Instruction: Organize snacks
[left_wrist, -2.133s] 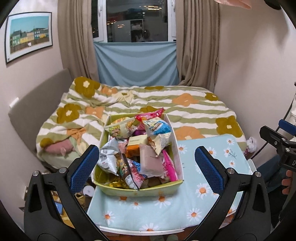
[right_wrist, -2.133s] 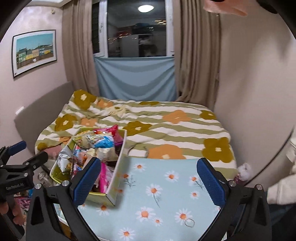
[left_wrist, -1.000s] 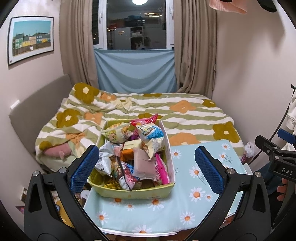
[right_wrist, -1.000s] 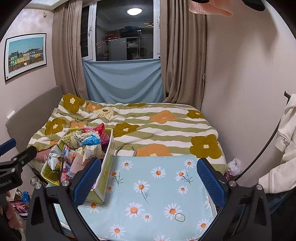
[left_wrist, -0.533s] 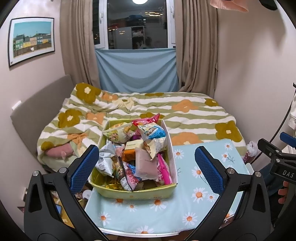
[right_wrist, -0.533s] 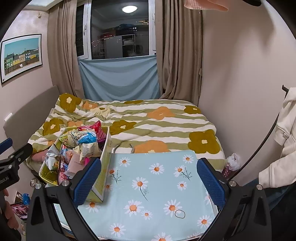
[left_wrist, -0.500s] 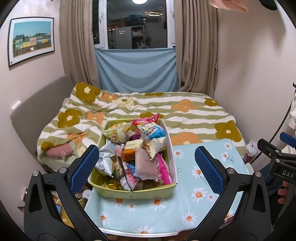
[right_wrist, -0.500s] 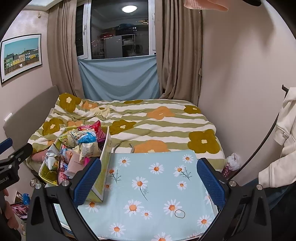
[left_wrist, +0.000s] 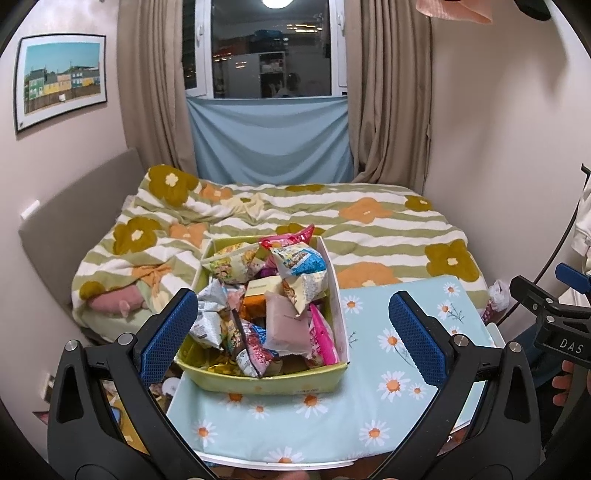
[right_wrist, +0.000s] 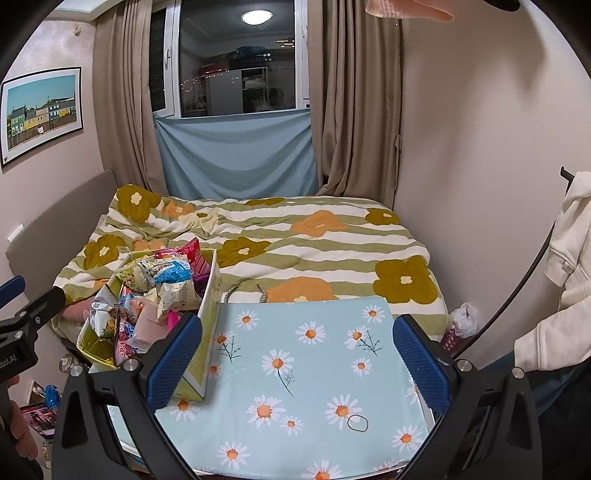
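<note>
A yellow-green box heaped with snack packets sits on the left part of a small table under a daisy-print cloth. The box also shows in the right wrist view, at the table's left edge. My left gripper is open and empty, held above the table in front of the box. My right gripper is open and empty, over the bare right part of the cloth. Each gripper shows at the edge of the other's view.
A bed with a flowered striped blanket lies right behind the table. A hair tie lies on the cloth near the front right. A white hoodie hangs at the right. Clutter lies on the floor at the left.
Both grippers have pulled back and risen slightly, so the box and table look a little smaller and farther. Nothing was grasped.
</note>
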